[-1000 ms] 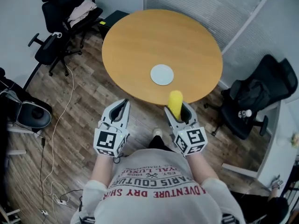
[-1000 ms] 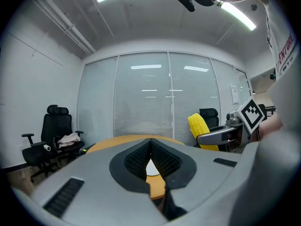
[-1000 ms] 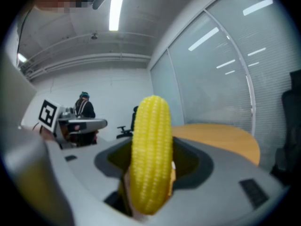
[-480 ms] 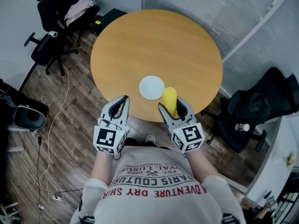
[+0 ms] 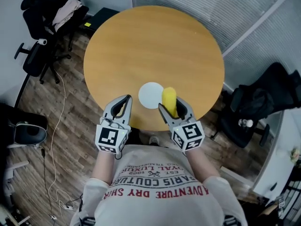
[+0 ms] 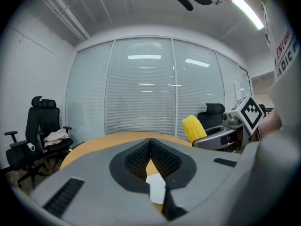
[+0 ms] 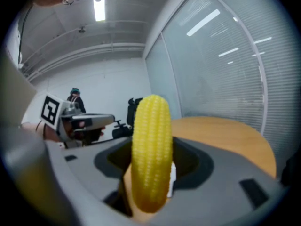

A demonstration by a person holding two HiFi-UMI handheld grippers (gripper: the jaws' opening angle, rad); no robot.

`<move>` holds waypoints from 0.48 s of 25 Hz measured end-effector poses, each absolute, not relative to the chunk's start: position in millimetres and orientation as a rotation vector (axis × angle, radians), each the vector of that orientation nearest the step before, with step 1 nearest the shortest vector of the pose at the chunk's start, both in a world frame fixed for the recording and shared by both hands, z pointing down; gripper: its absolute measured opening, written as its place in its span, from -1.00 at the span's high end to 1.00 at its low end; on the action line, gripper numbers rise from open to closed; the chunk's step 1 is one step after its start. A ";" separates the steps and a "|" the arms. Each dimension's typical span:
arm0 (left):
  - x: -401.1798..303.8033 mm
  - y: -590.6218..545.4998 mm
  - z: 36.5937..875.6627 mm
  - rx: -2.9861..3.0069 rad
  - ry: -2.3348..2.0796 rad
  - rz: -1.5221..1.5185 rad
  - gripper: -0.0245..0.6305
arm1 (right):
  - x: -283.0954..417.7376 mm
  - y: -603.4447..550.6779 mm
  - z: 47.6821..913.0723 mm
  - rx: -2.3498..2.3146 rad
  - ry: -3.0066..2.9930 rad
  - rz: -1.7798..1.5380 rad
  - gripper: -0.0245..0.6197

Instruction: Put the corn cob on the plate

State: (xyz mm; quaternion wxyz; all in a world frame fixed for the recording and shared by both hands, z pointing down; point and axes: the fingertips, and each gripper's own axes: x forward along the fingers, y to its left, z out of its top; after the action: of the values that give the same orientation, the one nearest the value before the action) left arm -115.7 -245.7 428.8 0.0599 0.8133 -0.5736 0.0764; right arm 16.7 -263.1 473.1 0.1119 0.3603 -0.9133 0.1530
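Yellow corn cob (image 5: 169, 99) clamped lengthwise between the jaws of the right gripper (image 5: 172, 105), its free end jutting past the jaw tips. The right gripper view shows the cob (image 7: 150, 154) standing between the two dark jaw pads, both pressed against it. In the head view the cob hangs over the near part of the round wooden table (image 5: 150, 41), its tip at the right rim of the white plate (image 5: 149, 95); whether it touches the plate cannot be told. The left gripper (image 5: 125, 101) hangs over the table's near edge, just left of the plate. Its jaws are pressed together at the tips with nothing between them (image 6: 150, 142).
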 end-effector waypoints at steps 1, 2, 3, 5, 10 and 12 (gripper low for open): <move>-120.3 -253.6 430.3 2.475 -1.718 0.243 0.82 | 14.1 -269.5 475.3 1.082 -2.668 0.466 0.10; -125.4 -261.3 431.6 2.485 -1.700 0.251 0.82 | 11.3 -275.7 477.5 1.106 -2.653 0.482 0.10; -130.8 -268.8 432.7 2.494 -1.681 0.254 0.82 | 8.3 -281.1 480.4 1.127 -2.638 0.495 0.10; -139.7 -283.3 434.3 2.510 -1.644 0.257 0.82 | 2.4 -290.3 488.4 1.156 -2.606 0.514 0.10; -145.1 -314.6 440.7 2.577 -1.518 0.264 0.82 | -5.9 -308.4 519.1 1.219 -2.506 0.585 0.10; -143.9 -324.0 446.6 2.585 -1.464 0.265 0.82 | -7.8 -313.3 539.2 1.225 -2.454 0.624 0.10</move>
State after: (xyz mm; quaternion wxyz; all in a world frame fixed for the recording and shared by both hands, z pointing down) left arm -143.9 -324.0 446.6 0.0794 0.8640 -0.4893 0.0884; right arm -7.8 -313.3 539.2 0.1638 0.4296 -0.8607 0.2188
